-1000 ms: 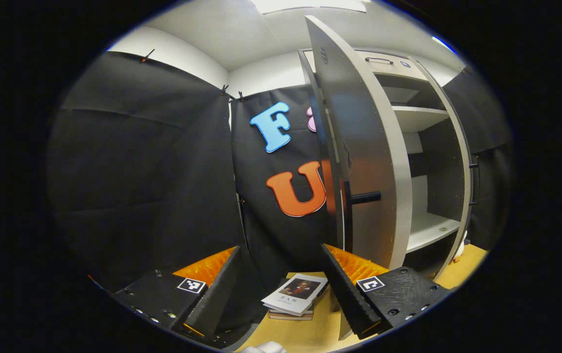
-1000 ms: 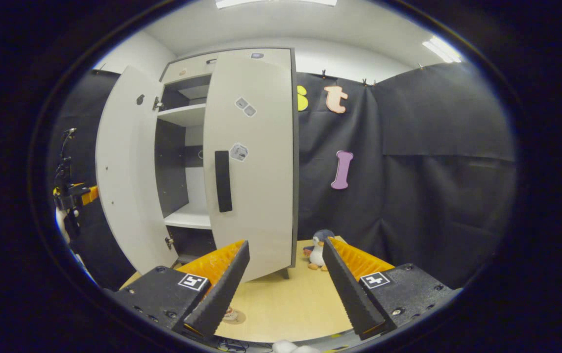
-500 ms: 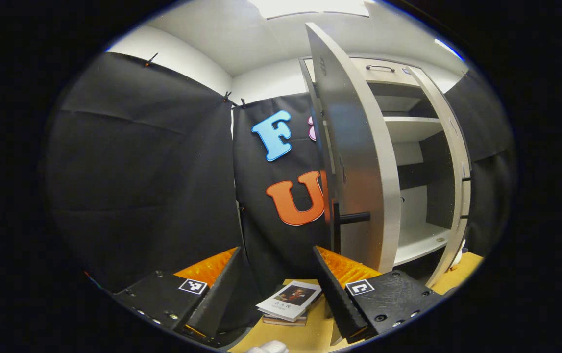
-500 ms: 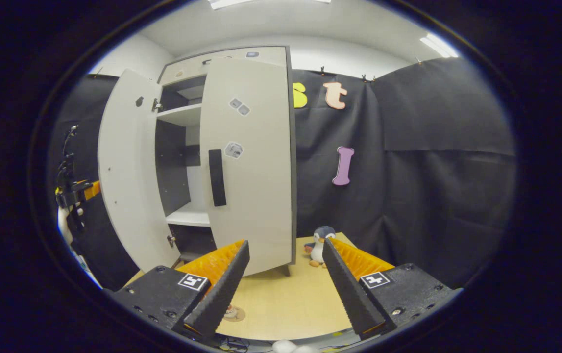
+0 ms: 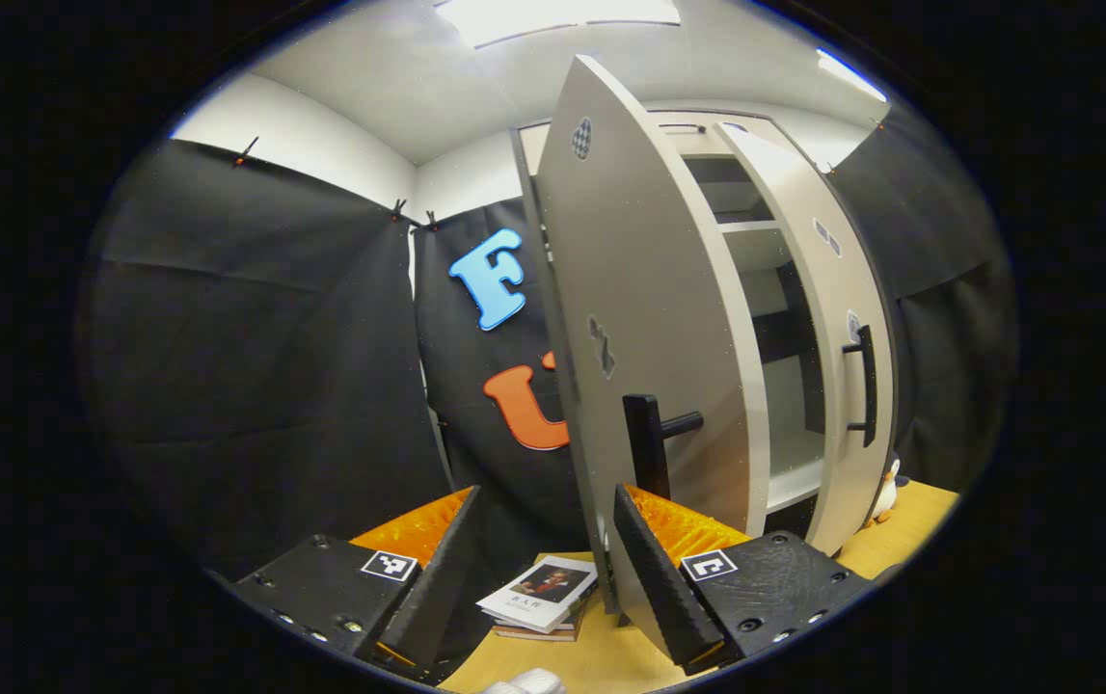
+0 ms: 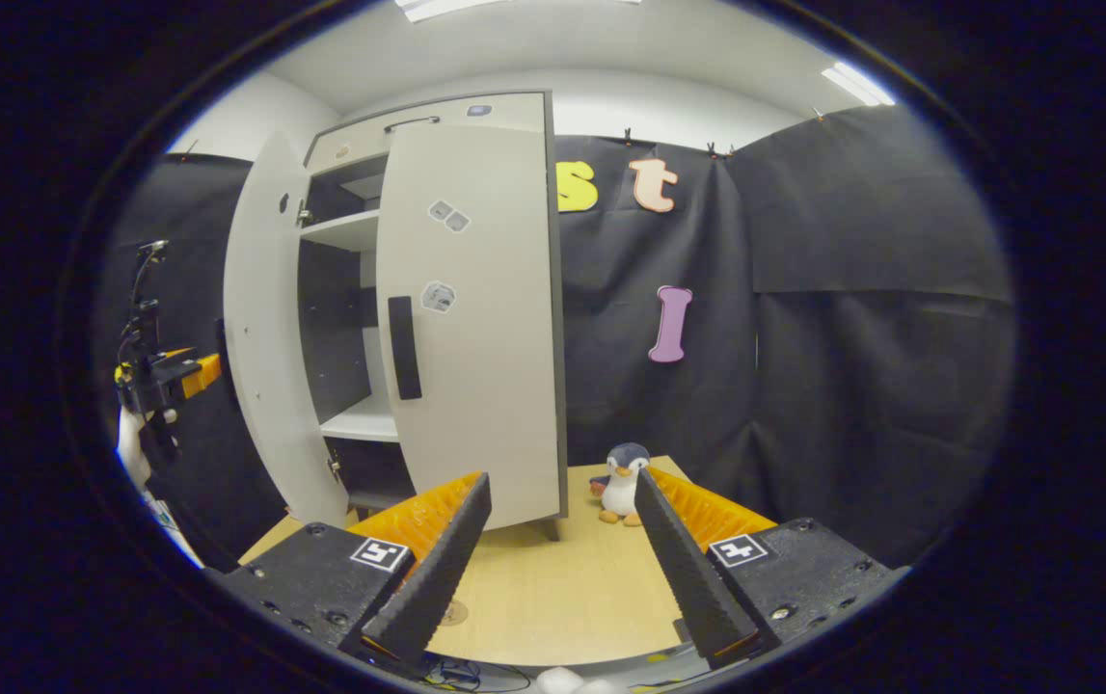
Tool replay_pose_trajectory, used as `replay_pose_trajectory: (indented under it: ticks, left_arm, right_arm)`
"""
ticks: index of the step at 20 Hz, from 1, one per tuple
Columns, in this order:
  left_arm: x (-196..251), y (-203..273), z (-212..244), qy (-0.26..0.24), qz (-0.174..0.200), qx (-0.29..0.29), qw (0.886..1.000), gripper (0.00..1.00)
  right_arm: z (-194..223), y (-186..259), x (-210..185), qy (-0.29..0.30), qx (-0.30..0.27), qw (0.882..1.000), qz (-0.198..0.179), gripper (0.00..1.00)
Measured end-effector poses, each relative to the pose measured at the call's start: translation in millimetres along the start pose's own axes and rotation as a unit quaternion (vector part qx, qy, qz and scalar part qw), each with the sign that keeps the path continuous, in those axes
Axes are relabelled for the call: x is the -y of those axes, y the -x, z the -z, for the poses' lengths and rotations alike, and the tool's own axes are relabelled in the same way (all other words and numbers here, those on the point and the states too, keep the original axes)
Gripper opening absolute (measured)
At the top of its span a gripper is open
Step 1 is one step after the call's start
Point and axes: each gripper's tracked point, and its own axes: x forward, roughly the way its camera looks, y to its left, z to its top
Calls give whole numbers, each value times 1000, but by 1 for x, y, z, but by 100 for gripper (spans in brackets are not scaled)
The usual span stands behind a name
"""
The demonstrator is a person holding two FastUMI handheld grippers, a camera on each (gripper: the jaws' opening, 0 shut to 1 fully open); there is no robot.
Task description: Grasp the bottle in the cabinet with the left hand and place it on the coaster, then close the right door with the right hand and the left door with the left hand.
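Left hand-held gripper [image 5: 543,569], open, faces left door [image 5: 639,357] above books [image 5: 538,602].

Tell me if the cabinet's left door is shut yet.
No. The left door stands ajar, with shelves showing in the gap beside the right door.

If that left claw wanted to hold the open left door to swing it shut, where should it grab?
Probably the dark upright handle on the left door. It stands off the panel on a short peg, leaving room for fingers on either side. The open left claw sits just below it, so coming straight up and forward, fingers straddling the bar, looks easiest.
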Motion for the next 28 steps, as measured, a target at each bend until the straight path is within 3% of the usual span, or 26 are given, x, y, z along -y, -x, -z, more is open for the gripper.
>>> replay_pose_trajectory:
  ticks: [2,3,4,6,7,11,12,15,19,23,24,25,26,27,28]
  left_arm:
    - [13,-4,-10,5,-2,10,1000,86]
    - [20,-5,-14,6,1,14,1000,95]
    - [23,-6,-18,3,-1,17,1000,95]
    - [31,-6,-17,8,6,12,1000,95]
    - [36,-4,-15,15,10,5,1000,95]
    - [39,16,-8,34,10,-16,999,96]
    - [41,22,-8,40,14,-21,999,96]
    - [44,48,-13,55,23,-29,998,95]
    - [54,87,-15,60,32,-39,997,95]
    - [56,121,-11,66,31,-44,996,95]
    - [57,126,-8,66,31,-50,996,95]
    - [58,131,-7,67,35,-52,996,96]
    - [59,136,-8,64,36,-51,996,96]
    - [58,140,-7,62,32,-52,996,95]
    - [58,143,-7,62,34,-51,996,96]
  right_arm:
    - [-2,0,10,0,0,1000,1,98]
    - [-5,-3,15,-1,0,1000,2,98]
    - [-7,-4,18,-2,0,1000,2,98]
    - [-12,-4,19,-3,4,1000,2,94]
    - [-14,-4,20,-3,7,1000,3,98]
    - [-29,-5,15,-7,23,1000,4,98]
    - [-33,-5,12,-7,28,1000,4,94]
    - [-42,-7,3,-12,40,999,1,98]
    - [-50,-8,-12,-19,50,999,-4,94]
    - [-53,-6,-27,-18,58,998,-15,94]
    - [-53,-5,-30,-17,59,998,-16,98]
    - [-52,-4,-34,-16,60,998,-19,94]
    - [-52,-3,-38,-14,61,998,-21,98]
    - [-53,-2,-42,-11,62,998,-24,94]
    - [-53,-1,-45,-8,63,998,-25,98]
